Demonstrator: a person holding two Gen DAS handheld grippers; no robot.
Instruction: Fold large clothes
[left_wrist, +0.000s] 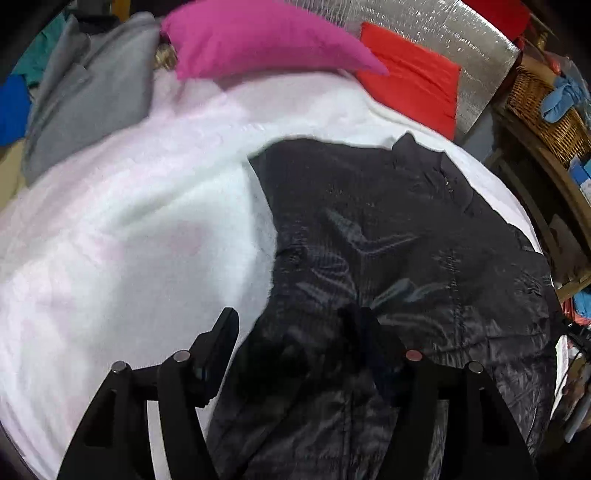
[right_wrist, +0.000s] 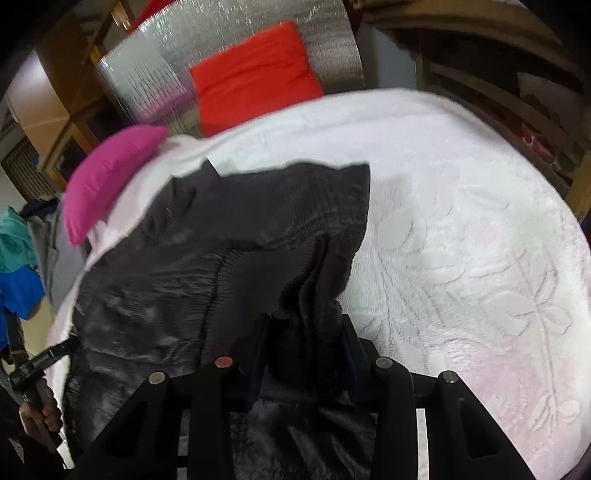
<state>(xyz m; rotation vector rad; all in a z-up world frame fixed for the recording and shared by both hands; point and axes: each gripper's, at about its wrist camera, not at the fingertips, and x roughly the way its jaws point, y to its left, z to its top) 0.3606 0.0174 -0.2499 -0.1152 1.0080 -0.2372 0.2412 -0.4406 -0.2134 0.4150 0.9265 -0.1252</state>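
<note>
Lying across a white embossed bedspread (right_wrist: 461, 229), a black quilted jacket (left_wrist: 388, 240) runs lengthwise away from both sets of fingers, its collar end toward the pillows at the head of the bed. In the left wrist view the left gripper (left_wrist: 295, 332) stands with its fingers wide apart; one finger is over bare bedspread (left_wrist: 129, 221), the other over the jacket's near hem, and dark fabric lies between them, though whether they touch it I cannot tell. The right wrist view shows what the left does not: the right gripper (right_wrist: 306, 332) has its fingers closed narrow on a bunched fold of the jacket (right_wrist: 221, 251), which rises from between them. Left of those fingers, at the frame edge, a hand (right_wrist: 40, 410) grips a dark handle. Only the left view shows a wicker basket (left_wrist: 546, 107) far right of the fingers, with blue cloth (left_wrist: 565, 96) in it. Beyond the fingers in both views lie a pink pillow (left_wrist: 258, 40) and a red pillow (right_wrist: 255, 74).
</note>
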